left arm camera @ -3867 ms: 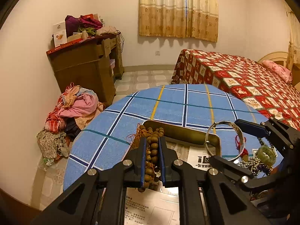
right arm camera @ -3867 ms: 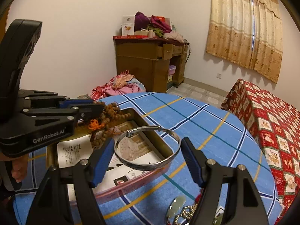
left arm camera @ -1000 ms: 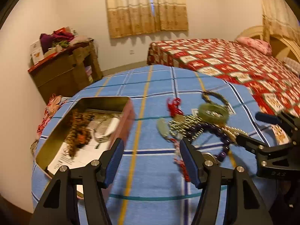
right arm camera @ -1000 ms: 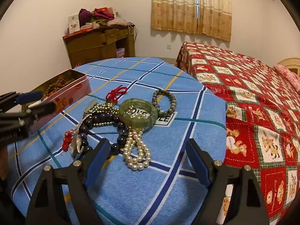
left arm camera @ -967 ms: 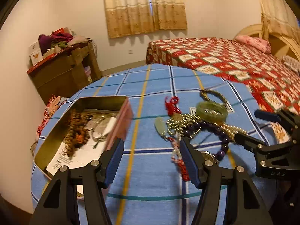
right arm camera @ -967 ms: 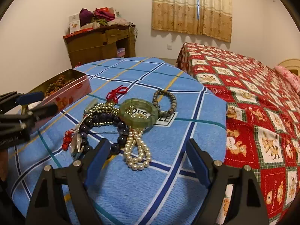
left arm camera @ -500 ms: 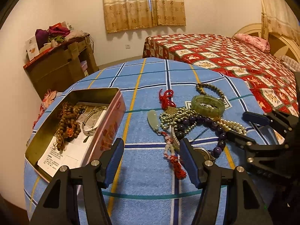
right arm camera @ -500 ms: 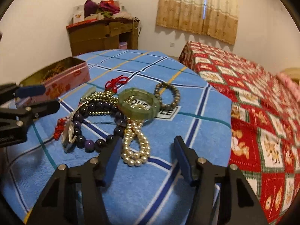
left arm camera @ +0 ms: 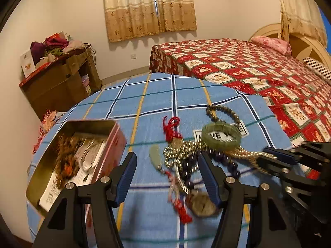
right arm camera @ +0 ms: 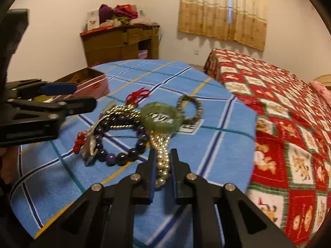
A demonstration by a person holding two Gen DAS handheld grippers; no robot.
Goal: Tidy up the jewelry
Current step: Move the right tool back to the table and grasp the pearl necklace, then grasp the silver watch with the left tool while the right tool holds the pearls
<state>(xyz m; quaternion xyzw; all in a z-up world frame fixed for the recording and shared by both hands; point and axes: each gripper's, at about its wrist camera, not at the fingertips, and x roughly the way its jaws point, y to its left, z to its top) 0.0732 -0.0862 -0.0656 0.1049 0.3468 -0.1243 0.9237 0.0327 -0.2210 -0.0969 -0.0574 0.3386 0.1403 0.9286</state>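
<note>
Clearly the right gripper (right arm camera: 162, 166) has its jaws clamped on the pearl strand (right arm camera: 161, 155), which looks limp and slippery. Its far loops lie under the jade bangle (right arm camera: 162, 119), so expect snagging; the left gripper (left arm camera: 166, 170) has its jaws apart.

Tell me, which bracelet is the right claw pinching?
The pale pearl strand, held between the right claw. The purple bead bracelet, green jade bangle and dark bead bracelet lie free.

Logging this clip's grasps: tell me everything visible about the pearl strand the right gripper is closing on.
The pearl strand is made of glossy cream-gold round beads, doubled into several parallel rows. It lies flat on the blue checked tablecloth, running from under the green bangle toward the camera. The right gripper has its fingers narrowed around the near end, beads filling the gap between them. Its far end is hidden beneath the bangle, beside the purple bead bracelet.
</note>
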